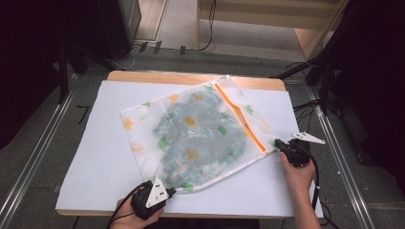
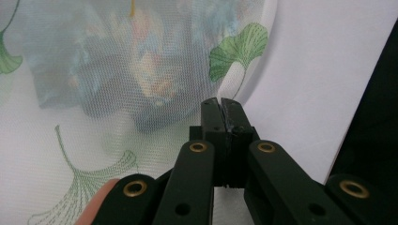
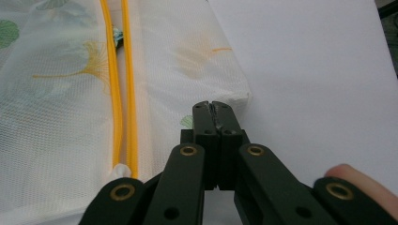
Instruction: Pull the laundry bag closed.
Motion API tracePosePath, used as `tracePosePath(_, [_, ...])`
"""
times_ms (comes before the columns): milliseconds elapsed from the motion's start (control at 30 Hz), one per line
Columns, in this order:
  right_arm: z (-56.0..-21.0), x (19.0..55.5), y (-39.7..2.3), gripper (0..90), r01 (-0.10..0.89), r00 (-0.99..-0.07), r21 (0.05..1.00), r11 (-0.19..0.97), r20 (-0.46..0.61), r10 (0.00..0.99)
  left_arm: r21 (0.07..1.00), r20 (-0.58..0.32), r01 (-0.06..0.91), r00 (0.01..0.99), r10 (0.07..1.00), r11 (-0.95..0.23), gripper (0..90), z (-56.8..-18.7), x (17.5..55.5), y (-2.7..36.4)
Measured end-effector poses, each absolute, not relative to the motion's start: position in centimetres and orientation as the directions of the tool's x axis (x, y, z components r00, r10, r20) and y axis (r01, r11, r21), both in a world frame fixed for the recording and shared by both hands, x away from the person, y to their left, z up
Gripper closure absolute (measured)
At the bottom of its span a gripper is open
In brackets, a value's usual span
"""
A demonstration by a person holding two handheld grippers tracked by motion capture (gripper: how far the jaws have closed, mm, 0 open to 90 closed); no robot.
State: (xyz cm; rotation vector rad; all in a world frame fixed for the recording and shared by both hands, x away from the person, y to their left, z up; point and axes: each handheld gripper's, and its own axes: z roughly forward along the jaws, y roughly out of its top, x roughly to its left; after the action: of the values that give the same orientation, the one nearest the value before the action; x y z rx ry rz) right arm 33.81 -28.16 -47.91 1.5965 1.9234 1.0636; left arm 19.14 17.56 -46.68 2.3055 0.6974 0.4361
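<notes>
Mesh laundry bag (image 1: 200,131), leaf-printed, flat on white-covered bench (image 1: 110,143). Left tool (image 2: 219,101) clamped shut on bag's near rounded edge. Right tool (image 3: 212,105) clamped shut on corner by orange zipper (image 3: 117,84).

High view: set above the table's (image 1: 110,191) near edge, faced forward and down.
Gripper views: held close, aimed along black jaws.
Shared: the mesh bag (image 1: 200,131) (image 2: 117,70) (image 3: 61,117) was framed by all.

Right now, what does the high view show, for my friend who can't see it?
A mesh laundry bag printed with leaves, clothes inside, lies on a white table. The left gripper and right gripper each pinch a near corner.
</notes>
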Motion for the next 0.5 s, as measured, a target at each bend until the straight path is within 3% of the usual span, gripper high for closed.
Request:
tracePosePath(233, [-47.7, 32.2, -28.0, 90.0, 0.617, -0.293, 0.783, 0.074, 0.142, 0.945, 0.728, 0.043, 0.429, 0.749, 0.661, -0.535, 90.0, -46.0, 20.5, 20.8])
tracePosePath(500, [-47.6, 29.8, -27.3, 90.0, 0.608, -0.343, 0.785, 0.119, 0.125, 0.931, 0.738, 0.035, 0.453, 0.715, 0.698, -0.500, 90.0, -45.9, 21.2, 22.8])
